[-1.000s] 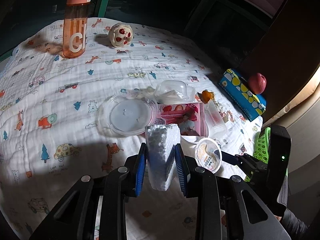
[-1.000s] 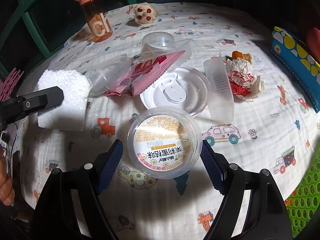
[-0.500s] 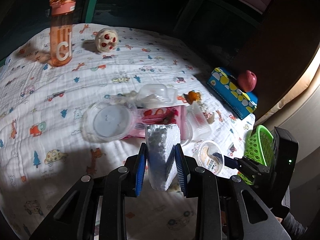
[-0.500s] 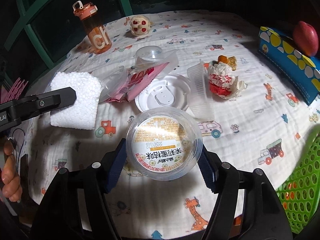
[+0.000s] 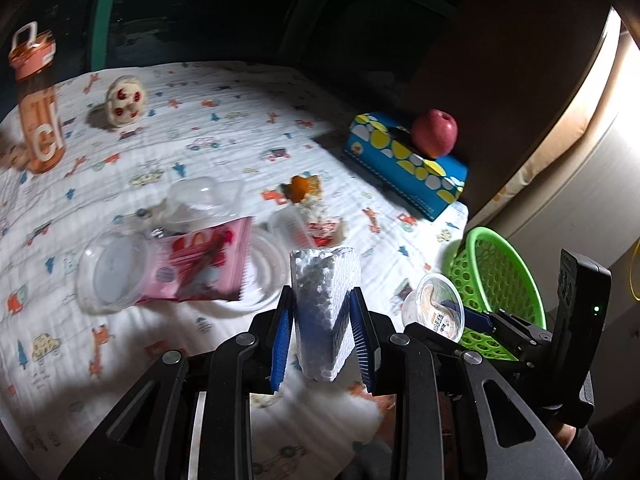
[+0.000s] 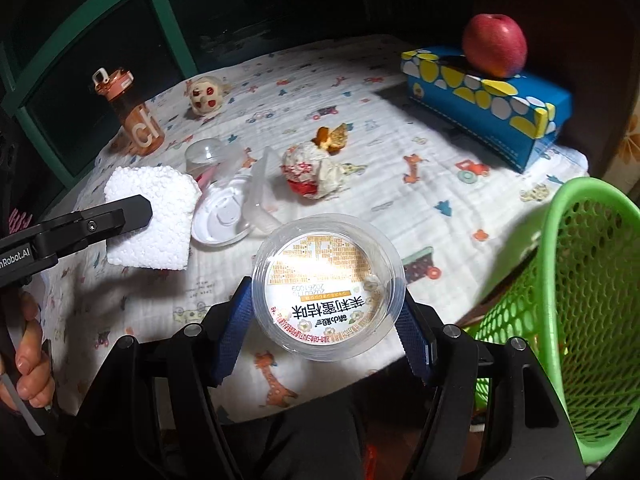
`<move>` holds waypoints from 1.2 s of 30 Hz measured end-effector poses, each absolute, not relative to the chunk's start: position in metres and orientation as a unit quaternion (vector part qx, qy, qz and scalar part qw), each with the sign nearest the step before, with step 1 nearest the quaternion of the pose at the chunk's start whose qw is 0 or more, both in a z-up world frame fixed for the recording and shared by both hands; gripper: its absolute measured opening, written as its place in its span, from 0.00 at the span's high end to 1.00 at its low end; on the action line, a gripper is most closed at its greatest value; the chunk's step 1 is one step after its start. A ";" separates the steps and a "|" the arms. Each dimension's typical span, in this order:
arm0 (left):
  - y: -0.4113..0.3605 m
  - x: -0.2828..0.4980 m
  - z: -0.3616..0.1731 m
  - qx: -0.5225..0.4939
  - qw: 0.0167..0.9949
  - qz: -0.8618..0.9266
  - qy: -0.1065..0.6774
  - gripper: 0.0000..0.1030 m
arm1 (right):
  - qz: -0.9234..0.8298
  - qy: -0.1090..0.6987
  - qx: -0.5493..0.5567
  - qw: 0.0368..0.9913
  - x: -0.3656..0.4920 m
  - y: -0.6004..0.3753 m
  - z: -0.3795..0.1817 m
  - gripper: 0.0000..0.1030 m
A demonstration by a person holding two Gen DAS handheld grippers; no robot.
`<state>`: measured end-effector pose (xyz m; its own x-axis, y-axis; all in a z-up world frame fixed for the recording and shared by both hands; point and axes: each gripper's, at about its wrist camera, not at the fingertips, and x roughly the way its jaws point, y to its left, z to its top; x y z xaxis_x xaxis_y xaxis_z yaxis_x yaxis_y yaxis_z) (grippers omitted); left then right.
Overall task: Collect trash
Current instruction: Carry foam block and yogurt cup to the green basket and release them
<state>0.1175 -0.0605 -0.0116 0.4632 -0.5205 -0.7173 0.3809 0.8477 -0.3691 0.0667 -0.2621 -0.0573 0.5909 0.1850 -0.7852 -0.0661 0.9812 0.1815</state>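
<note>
My left gripper (image 5: 322,320) is shut on a white foam block (image 5: 325,300), held above the table's near edge; the block also shows in the right wrist view (image 6: 152,216). My right gripper (image 6: 326,320) is shut on a clear round plastic cup with a printed label (image 6: 326,288), held off the table's front edge beside the green mesh basket (image 6: 592,300). The cup (image 5: 434,312) and basket (image 5: 500,280) also show in the left wrist view. On the cloth lie a pink wrapper (image 5: 200,264), clear lids (image 5: 112,276), a crumpled red-white wrapper (image 6: 310,174) and orange peel (image 6: 332,138).
An orange water bottle (image 6: 130,116) and a small spotted toy (image 6: 206,96) stand at the far side. A blue dotted box (image 6: 488,100) with a red apple (image 6: 494,46) on it sits at the right. The table has a cartoon-print cloth (image 6: 400,128).
Both grippers have drawn back and swung right with their loads. The green basket has come into close view at the right. The table trash has not moved.
</note>
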 end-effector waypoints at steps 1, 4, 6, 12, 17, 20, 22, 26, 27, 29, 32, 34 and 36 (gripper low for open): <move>-0.066 0.117 -0.010 -0.076 0.851 -0.270 0.444 0.73 | 0.063 0.444 0.070 0.891 0.065 -0.270 -0.056 0.35; -0.086 0.117 -0.005 -0.066 0.849 -0.287 0.440 0.73 | 0.041 0.437 0.083 0.895 0.058 -0.291 -0.052 0.35; -0.098 0.117 -0.003 -0.058 0.846 -0.296 0.439 0.73 | 0.028 0.434 0.091 0.896 0.054 -0.304 -0.051 0.35; -0.134 0.112 -0.001 -0.042 0.838 -0.322 0.439 0.73 | -0.020 0.420 0.116 0.900 0.038 -0.348 -0.046 0.35; -0.164 0.109 -0.001 -0.024 0.829 -0.342 0.441 0.73 | -0.060 0.414 0.130 0.899 0.022 -0.384 -0.046 0.35; -0.180 0.108 0.001 -0.017 0.824 -0.355 0.442 0.73 | -0.081 0.412 0.139 0.897 0.012 -0.404 -0.047 0.35; -0.194 0.106 0.001 -0.011 0.820 -0.364 0.442 0.73 | -0.096 0.412 0.143 0.895 0.005 -0.417 -0.049 0.35; -0.220 0.104 0.000 0.001 0.810 -0.382 0.445 0.73 | -0.121 0.413 0.149 0.890 -0.007 -0.436 -0.053 0.35; -0.226 0.103 0.000 0.002 0.808 -0.386 0.446 0.73 | -0.125 0.413 0.153 0.889 -0.010 -0.440 -0.054 0.35; -0.240 0.100 0.000 0.008 0.803 -0.396 0.445 0.73 | -0.135 0.415 0.160 0.885 -0.015 -0.449 -0.057 0.35; -0.262 0.096 0.002 0.017 0.795 -0.413 0.443 0.73 | -0.147 0.417 0.169 0.881 -0.023 -0.462 -0.062 0.35; -0.275 0.093 0.001 0.024 0.791 -0.423 0.442 0.73 | -0.153 0.418 0.175 0.878 -0.029 -0.469 -0.064 0.35; -0.286 0.090 0.000 0.029 0.787 -0.429 0.443 0.73 | -0.159 0.419 0.179 0.876 -0.031 -0.475 -0.066 0.34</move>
